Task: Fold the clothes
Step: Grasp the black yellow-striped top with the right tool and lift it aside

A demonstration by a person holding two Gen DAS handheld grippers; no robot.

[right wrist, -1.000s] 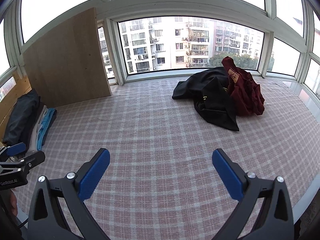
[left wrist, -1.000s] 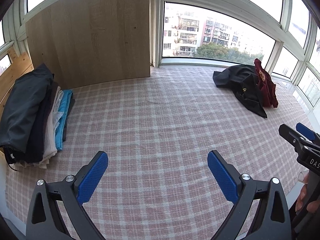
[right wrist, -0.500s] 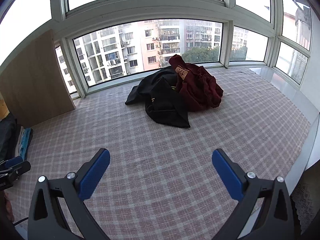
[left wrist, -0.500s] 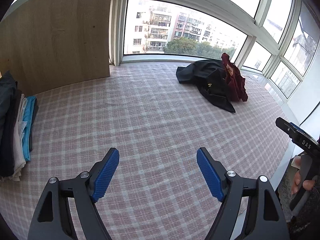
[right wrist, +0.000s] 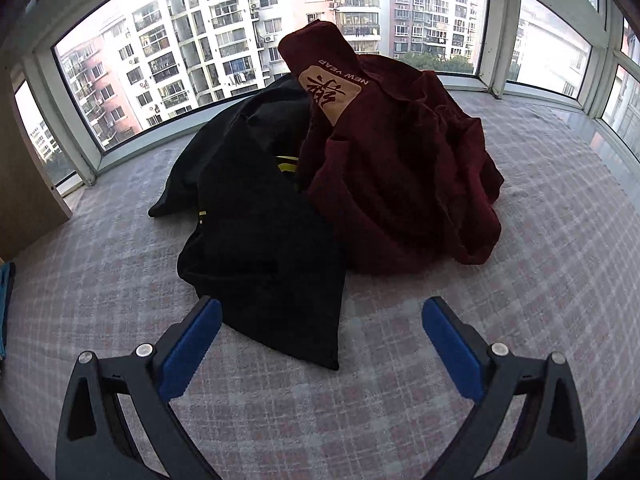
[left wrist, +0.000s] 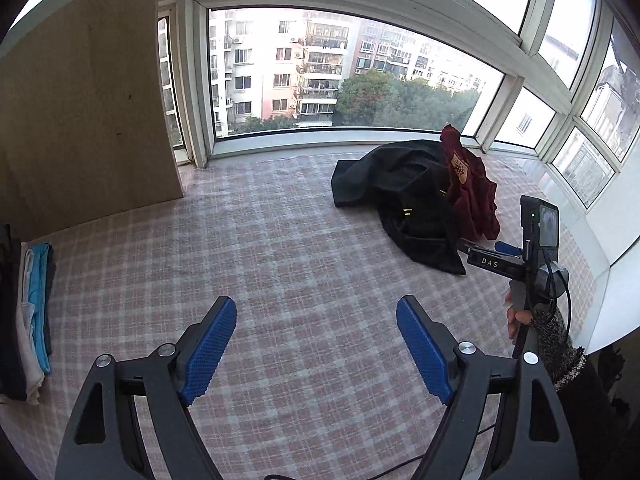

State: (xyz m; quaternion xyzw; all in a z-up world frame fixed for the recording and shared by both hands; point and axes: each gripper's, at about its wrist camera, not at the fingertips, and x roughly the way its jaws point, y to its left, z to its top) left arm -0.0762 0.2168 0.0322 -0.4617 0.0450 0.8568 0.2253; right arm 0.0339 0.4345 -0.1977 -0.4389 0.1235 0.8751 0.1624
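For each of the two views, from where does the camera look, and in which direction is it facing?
Left wrist: sits on the left gripper, jaws open, facing across the checked cloth to the window; the right gripper and a hand show at right.
Right wrist: sits on the right gripper, jaws open, close before the black garment and dark red garment.
Shared: both garments, cloth, window.

Crumpled garments (right wrist: 320, 184) on mat (right wrist: 520, 280); folded stack (left wrist: 28, 320) far left.
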